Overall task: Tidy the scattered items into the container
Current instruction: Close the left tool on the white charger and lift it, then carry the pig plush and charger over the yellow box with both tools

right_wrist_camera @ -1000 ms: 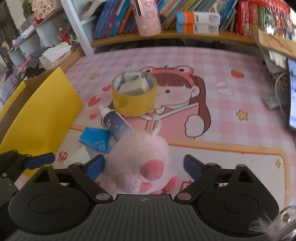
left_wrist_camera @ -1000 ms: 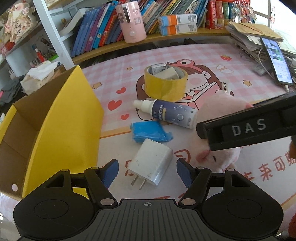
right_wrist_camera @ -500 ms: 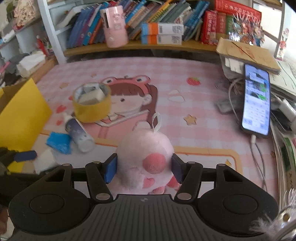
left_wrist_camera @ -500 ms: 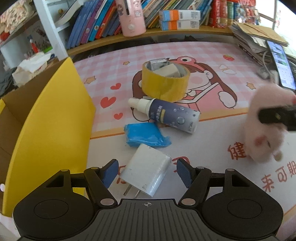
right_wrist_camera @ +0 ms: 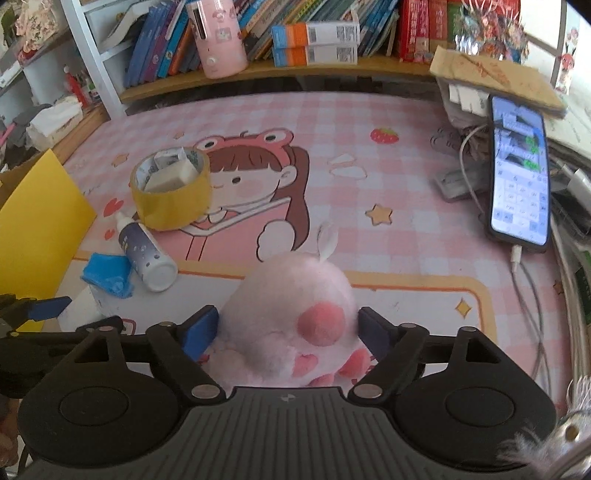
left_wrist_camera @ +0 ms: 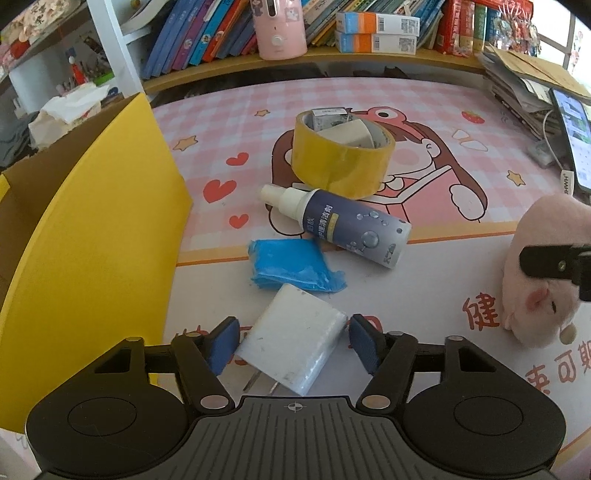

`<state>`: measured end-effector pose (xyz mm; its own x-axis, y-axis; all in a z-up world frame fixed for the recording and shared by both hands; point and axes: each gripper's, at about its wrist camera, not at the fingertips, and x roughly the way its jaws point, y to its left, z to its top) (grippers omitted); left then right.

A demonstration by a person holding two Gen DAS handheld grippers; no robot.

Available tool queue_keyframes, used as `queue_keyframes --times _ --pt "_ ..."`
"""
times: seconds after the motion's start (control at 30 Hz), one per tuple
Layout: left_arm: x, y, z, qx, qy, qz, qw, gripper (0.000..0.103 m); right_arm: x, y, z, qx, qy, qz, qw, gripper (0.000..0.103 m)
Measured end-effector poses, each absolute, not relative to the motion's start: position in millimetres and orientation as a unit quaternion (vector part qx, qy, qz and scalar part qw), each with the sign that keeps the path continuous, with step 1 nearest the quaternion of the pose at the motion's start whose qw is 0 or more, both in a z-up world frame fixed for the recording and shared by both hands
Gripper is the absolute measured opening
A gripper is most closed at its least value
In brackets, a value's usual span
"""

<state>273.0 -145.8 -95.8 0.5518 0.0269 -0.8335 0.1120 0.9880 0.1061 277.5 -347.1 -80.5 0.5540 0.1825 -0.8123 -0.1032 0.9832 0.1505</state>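
Note:
My right gripper [right_wrist_camera: 288,332] is shut on a pink plush toy [right_wrist_camera: 295,314], also seen at the right of the left wrist view [left_wrist_camera: 543,273]. My left gripper [left_wrist_camera: 291,343] is open around a white charger plug [left_wrist_camera: 291,350] lying on the mat, pads apart from its sides. Beyond it lie a blue packet [left_wrist_camera: 291,266], a dark spray bottle [left_wrist_camera: 340,225] and a yellow tape roll [left_wrist_camera: 340,158] with small items inside. The yellow cardboard box [left_wrist_camera: 92,236] stands open at the left.
A bookshelf ledge with books and a pink canister [left_wrist_camera: 280,29] runs along the back. A phone [right_wrist_camera: 521,177] with cables and stacked papers lies at the right. Tissues [left_wrist_camera: 70,110] sit behind the box.
The right gripper closed on the plush toy and carried it to the right, away from the bottle. The left gripper moved slightly forward around the charger.

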Motion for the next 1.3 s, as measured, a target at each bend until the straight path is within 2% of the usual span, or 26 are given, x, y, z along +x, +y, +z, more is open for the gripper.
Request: queue_keyframes --times 0.13,0.3,0.37,0.67,0.9,1.3 --pt "273 -147 -96 0.069 0.473 -0.018 0.878 0.062 281 -352 -87 0.059 0.475 0.082 0.874 0.085" --pt "272 -150 -94 0.061 0.479 -0.018 0.876 0.061 278 -354 -84 0.056 0.468 0.091 0.877 0.068" --pt "269 -151 -92 0.049 0.48 -0.024 0.875 0.061 276 -357 -82 0.06 0.465 0.092 0.878 0.066" --pt "248 -168 -58 0.044 0.449 -0.048 0.891 0.061 255 -360 -63 0.042 0.43 0.104 0.896 0.065" --pt "227 -173 -31 0.047 0.42 -0.052 0.905 0.061 230 -360 -45 -0.016 0.383 0.123 0.915 0.065" --pt "196 -184 -16 0.062 0.399 -0.075 0.912 0.061 200 -359 -39 -0.005 0.378 0.119 0.918 0.066"
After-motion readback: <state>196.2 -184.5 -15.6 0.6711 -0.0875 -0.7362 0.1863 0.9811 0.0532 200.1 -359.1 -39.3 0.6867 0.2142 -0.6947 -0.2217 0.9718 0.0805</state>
